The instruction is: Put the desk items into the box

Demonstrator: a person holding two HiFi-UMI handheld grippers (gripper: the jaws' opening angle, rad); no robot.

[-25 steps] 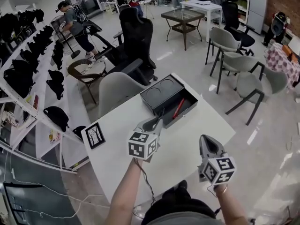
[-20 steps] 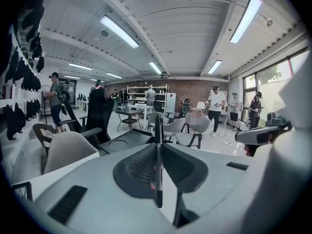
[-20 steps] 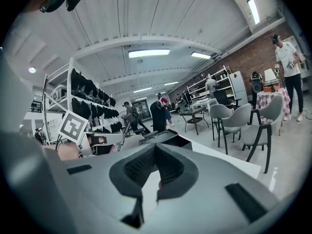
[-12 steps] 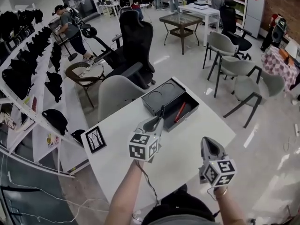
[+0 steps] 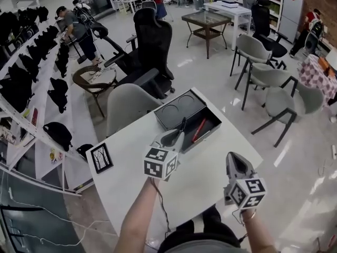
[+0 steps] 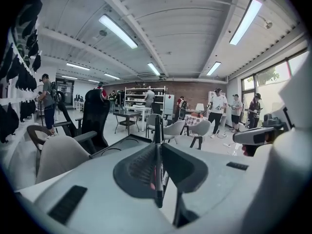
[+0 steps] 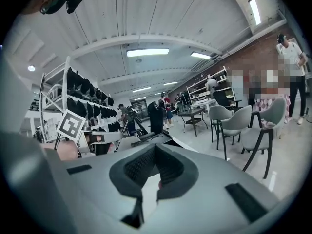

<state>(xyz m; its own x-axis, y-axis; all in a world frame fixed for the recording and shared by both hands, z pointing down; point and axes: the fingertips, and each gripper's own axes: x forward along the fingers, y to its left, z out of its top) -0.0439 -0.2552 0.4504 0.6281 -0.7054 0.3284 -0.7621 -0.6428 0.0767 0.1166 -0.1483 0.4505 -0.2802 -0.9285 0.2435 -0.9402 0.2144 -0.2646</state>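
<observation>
A black box (image 5: 211,121) lies open at the white table's (image 5: 131,146) far edge, its lid (image 5: 176,108) with two round recesses folded back to the left. A red pen (image 5: 199,129) lies in the box's tray. My left gripper (image 5: 176,136) is shut on a black pen (image 5: 182,125), whose tip points up over the box's near rim. In the left gripper view the black pen (image 6: 157,130) stands upright between the pads (image 6: 141,167). My right gripper (image 5: 233,157) hovers over the table's near right part, shut with nothing in it, as the right gripper view (image 7: 155,151) also shows.
A framed black-and-white marker card (image 5: 101,158) stands at the table's left corner. A grey chair (image 5: 131,105) and a black office chair (image 5: 152,41) stand behind the table. More grey chairs (image 5: 263,78) are to the right, and shelves of black bags (image 5: 31,83) run along the left.
Both grippers stay where they were, the black pen still in the left one. Only the head view has shifted a little.
</observation>
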